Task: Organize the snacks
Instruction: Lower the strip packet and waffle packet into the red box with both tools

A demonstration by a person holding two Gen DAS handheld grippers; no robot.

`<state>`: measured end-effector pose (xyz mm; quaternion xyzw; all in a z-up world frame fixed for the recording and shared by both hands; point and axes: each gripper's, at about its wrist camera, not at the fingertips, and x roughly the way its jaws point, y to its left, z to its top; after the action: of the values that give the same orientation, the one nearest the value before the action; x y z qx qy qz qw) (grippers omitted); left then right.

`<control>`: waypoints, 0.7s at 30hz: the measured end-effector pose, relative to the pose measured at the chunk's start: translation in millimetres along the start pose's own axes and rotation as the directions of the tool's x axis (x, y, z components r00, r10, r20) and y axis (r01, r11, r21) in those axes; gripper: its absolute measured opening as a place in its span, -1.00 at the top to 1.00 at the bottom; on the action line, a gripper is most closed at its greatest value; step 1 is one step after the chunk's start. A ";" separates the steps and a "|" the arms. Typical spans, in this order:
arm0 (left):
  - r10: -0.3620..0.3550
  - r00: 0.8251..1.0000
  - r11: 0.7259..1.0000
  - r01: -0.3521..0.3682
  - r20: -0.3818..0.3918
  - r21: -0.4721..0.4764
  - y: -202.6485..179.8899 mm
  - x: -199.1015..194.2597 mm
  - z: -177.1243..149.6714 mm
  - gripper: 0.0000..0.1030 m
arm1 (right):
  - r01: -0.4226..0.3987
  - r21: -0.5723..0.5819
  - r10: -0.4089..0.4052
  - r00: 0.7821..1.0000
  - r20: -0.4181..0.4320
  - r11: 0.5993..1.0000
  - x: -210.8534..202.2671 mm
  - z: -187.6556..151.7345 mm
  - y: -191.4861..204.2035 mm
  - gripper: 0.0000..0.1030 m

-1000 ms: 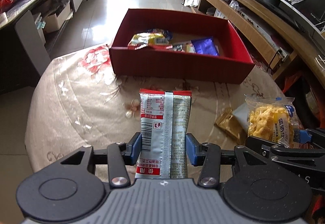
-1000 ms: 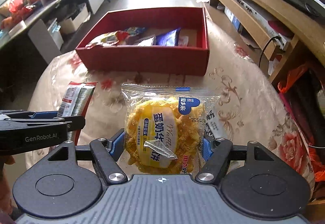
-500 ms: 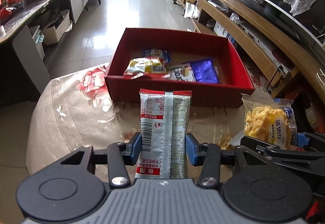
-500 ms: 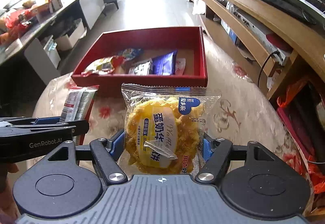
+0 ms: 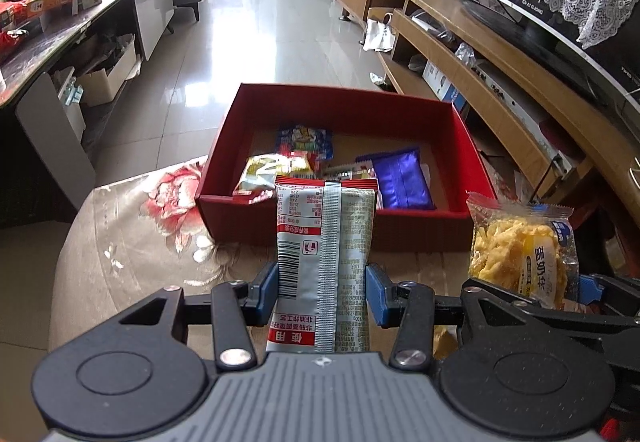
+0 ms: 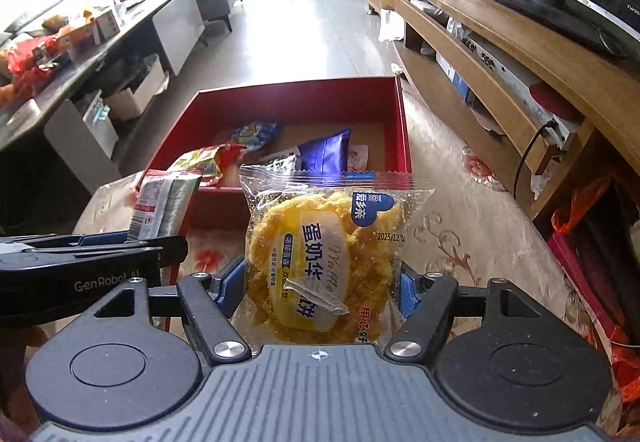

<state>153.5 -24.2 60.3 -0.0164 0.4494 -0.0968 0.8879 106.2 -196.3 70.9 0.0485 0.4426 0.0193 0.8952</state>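
1. The silver packet (image 5: 326,266) stands upright between the blue pads (image 5: 266,292) of the left gripper (image 5: 322,294), which is clamped on its lower half. Its bottom edge is hidden behind the gripper body; the red top seal covers part of the near wall of the box (image 5: 340,230).
2. The waffle bag (image 6: 326,262) is pinched at both sides by the right gripper (image 6: 322,292). Its lower end is cut off by the gripper body, and its clear top seal overlaps the box's near wall.
3. Both packs are held above the table (image 6: 472,226), near side of the box, the packet to the left of the bag, just beside each other.
4. In the box lie a purple pack (image 5: 402,181), a yellow pack (image 5: 272,171) and a blue printed pack (image 5: 306,137); small wrappers between them are too crowded to tell apart, and the packet hides some of them.
5. The box rests at the far side of the table on a floral cloth (image 5: 132,238).
6. A TV stand (image 6: 520,41) runs along the right; a dark counter (image 5: 60,29) with clutter along the left, its items blurred.
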 end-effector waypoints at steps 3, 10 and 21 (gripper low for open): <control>0.008 1.000 1.000 -0.008 0.007 0.006 -3.0 3.5 6.3 0.17 | -0.001 0.008 0.001 1.000 0.004 1.000 2.1 4.2 -2.6 -0.49; 0.013 1.000 1.000 -0.012 0.018 -0.002 -8.4 11.8 21.2 0.17 | 0.003 0.026 -0.003 1.000 0.013 1.000 7.2 16.1 -7.7 -0.49; 0.043 0.998 0.999 -0.043 0.037 0.005 -15.9 31.1 46.7 0.17 | 0.013 0.036 -0.013 1.000 0.022 0.999 26.0 38.7 -15.8 -0.49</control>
<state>206.3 -48.3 65.3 -0.0060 0.4328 -0.0788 0.8980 152.6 -212.6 72.1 0.0618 0.4334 0.0051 0.8990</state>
